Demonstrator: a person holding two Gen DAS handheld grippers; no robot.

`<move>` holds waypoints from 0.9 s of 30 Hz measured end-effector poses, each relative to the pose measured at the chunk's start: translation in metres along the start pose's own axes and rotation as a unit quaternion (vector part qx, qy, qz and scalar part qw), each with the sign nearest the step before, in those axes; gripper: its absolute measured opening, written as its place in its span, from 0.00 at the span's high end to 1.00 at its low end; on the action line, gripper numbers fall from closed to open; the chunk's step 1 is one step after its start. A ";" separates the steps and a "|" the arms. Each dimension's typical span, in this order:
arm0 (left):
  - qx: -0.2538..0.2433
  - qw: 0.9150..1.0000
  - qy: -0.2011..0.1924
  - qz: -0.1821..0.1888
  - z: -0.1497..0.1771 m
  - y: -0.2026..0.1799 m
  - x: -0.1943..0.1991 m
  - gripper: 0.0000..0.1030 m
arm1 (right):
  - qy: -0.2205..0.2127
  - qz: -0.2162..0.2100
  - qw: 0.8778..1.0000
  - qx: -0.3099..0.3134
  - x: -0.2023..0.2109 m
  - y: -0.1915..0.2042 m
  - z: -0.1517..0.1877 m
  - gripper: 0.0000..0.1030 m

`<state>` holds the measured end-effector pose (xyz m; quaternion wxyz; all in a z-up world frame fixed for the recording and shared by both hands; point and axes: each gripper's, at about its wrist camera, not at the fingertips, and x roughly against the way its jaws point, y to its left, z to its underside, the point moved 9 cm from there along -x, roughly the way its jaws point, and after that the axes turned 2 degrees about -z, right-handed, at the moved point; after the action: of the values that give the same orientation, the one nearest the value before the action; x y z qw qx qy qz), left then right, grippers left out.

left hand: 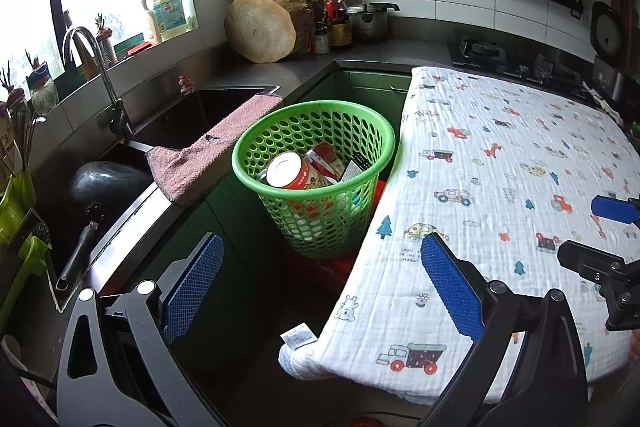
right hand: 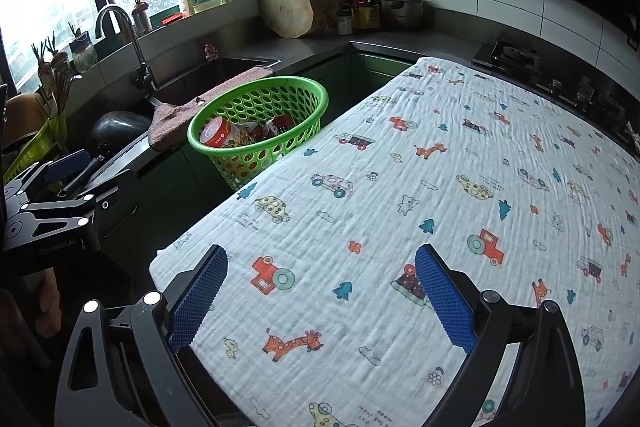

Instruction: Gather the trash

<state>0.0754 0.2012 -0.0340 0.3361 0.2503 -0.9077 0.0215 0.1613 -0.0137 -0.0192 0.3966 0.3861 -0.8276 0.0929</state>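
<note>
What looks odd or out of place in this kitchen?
A pink towel lies draped over the sink's front edge, with a small dark hole or mark in it. A children's printed cloth covers the work surface, which is unusual beside a stove. The trash sits inside the green basket; nothing is spilled.

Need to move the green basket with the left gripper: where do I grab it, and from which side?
Grip the green basket by its rim, from above on the near side. It stands upright and is far too wide for the left hand-held gripper, but the thin rim fits open jaws.
</note>
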 end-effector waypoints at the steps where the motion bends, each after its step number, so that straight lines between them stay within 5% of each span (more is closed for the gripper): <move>1: 0.000 1.000 0.000 0.000 0.000 -0.001 0.001 0.05 | -0.001 -0.001 1.000 0.000 0.000 0.000 0.000 0.11; 27: -0.016 1.000 -0.005 -0.004 -0.001 -0.013 0.002 0.05 | -0.002 0.006 1.000 -0.010 0.003 -0.007 0.003 0.10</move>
<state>0.0811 0.1889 -0.0338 0.3359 0.2487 -0.9085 0.0042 0.1634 -0.0218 -0.0198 0.3982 0.3775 -0.8315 0.0865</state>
